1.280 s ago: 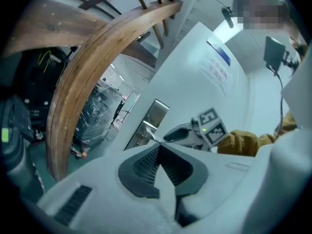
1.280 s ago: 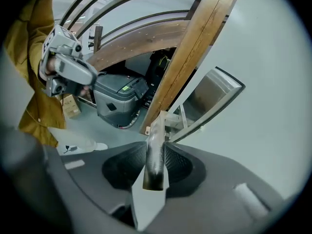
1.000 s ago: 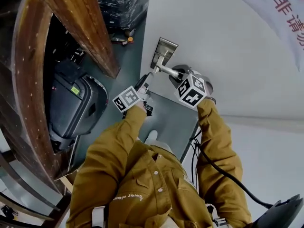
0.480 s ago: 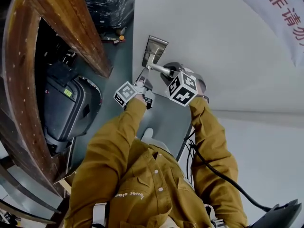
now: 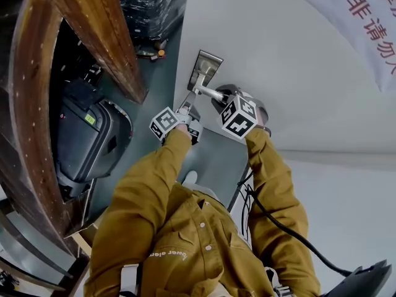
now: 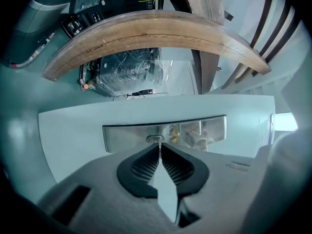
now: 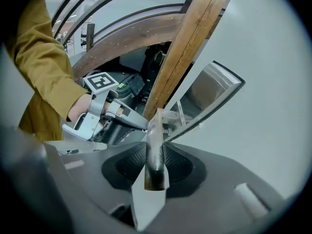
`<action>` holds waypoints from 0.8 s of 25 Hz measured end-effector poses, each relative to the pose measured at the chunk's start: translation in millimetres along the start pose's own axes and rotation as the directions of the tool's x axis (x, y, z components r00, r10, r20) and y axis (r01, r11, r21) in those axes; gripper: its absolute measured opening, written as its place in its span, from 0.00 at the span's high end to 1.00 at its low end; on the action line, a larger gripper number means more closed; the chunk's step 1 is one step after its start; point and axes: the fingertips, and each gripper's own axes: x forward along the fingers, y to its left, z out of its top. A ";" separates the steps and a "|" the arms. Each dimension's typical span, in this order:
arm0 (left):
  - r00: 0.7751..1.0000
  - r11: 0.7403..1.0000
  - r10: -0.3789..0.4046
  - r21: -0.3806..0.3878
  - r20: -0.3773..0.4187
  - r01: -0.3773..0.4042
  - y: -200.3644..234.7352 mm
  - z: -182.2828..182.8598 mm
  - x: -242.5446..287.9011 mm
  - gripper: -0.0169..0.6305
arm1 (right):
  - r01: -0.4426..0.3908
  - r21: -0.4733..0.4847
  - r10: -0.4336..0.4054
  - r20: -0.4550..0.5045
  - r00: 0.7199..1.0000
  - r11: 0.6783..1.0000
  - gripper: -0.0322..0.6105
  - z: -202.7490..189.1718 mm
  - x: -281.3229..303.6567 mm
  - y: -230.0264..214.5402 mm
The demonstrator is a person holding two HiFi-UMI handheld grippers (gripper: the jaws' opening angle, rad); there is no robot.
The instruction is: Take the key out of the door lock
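The lock plate is taken as the landmark: a brushed metal plate set on the pale door. The key is seen in the left gripper view as a thin metal edge at the keyhole, low on the plate's middle, and it is seated in the lock. It is pinched between the 2 fingers of the left gripper, which are pressed together on it with their tips right against the plate. In the head view this gripper is held just below the plate, on its left side.

The lever handle (a round metal bar that stands out from the plate) is clamped by the right gripper, whose 2 fingers are closed on the bar with its cut end lying between the ribbed pads. In the head view this gripper is found below and to the right of the plate, close beside the left one.

Both arms are clad in mustard sleeves. A curved wooden beam is seen well to the left of the plate, and a dark grey case lies below and left of it.
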 end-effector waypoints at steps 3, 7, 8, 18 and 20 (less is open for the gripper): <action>1.000 1.000 0.002 0.001 -0.009 -0.002 -2.5 -5.9 -20.6 0.95 | 0.021 0.000 -0.021 0.001 1.000 1.000 0.76 0.9 -0.4 -0.6; 0.999 0.998 -0.005 0.059 -0.048 0.008 -12.1 -19.3 -54.6 0.95 | 0.040 -0.009 -0.040 -0.004 0.999 0.999 0.77 0.8 -1.6 -3.3; 0.998 0.995 -0.001 0.100 -0.061 0.007 -18.3 -19.4 -63.0 0.95 | 0.045 -0.005 -0.045 0.000 0.999 0.999 0.77 1.6 -1.3 -3.2; 0.986 0.324 0.089 0.940 -0.142 0.106 -165.2 -24.7 -119.6 0.95 | 0.229 0.361 -0.340 0.284 0.896 0.904 0.90 14.0 -56.9 -1.4; 0.983 0.249 0.081 0.958 -0.166 0.142 -183.7 -33.8 -121.9 0.95 | 0.192 0.499 -0.414 0.383 0.826 0.845 0.94 19.6 -88.6 8.8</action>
